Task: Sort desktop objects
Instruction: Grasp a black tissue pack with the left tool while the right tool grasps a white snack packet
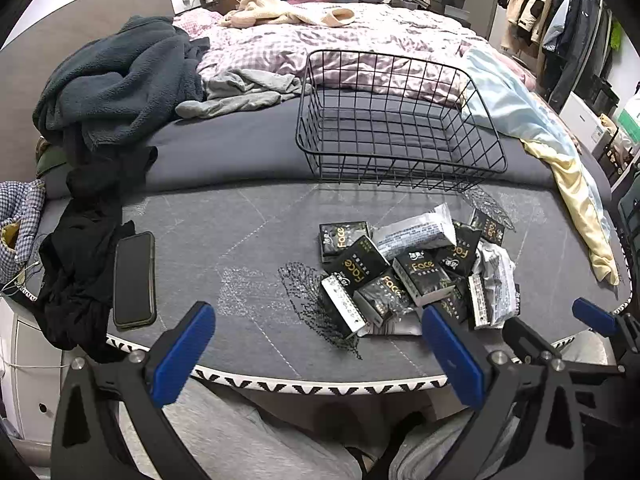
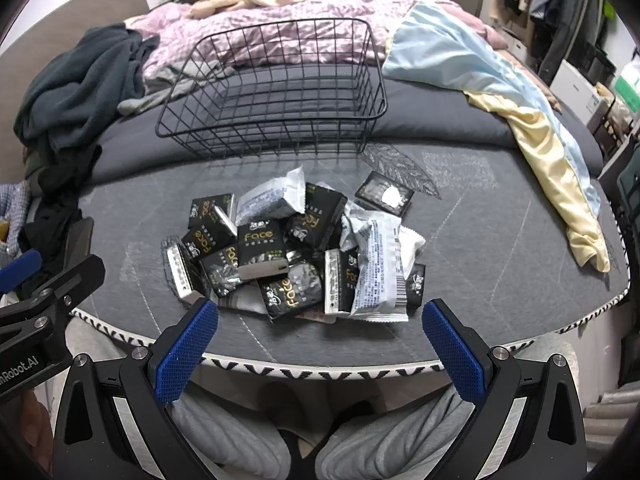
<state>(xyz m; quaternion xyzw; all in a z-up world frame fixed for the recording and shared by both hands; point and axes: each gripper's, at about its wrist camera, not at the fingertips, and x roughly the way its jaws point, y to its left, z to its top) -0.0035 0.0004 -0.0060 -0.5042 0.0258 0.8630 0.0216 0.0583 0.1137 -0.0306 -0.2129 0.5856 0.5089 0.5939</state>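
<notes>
The pile of tissue packs (image 2: pixel 296 248) sits near the front edge of the grey desk (image 2: pixel 480 248), heaped loosely so the packs overlap and lean on one another. Most are small black packs printed "Face" in gold; I count roughly a dozen of these, though some are half buried and the exact number is hard to tell. Mixed in are about three white packets (image 2: pixel 378 268) with small blue print, one lying on top at the back of the heap and the others on its right side. One flat black pack (image 2: pixel 385 194) lies slightly apart, behind and to the right.

Just behind the pile stands one black wire basket (image 1: pixel 400 120), upright at the desk's far edge where it meets the bed (image 1: pixel 320 40); through the wires its floor shows with nothing in it.

Off to the left a dark phone (image 1: pixel 134 280) lies flat on the desk, beside a black garment (image 1: pixel 76 272) spilling over the edge. A blue fleece (image 1: pixel 116 84) is bunched on the bed, and a pale blue and yellow cloth (image 2: pixel 532 128) drapes down on the right.

The left hand-held gripper (image 1: pixel 316 356) hangs at the front edge, released, jaws wide apart and holding nothing. The right hand-held gripper (image 2: pixel 320 354) is likewise spread wide and unladen, just in front of the pile.
</notes>
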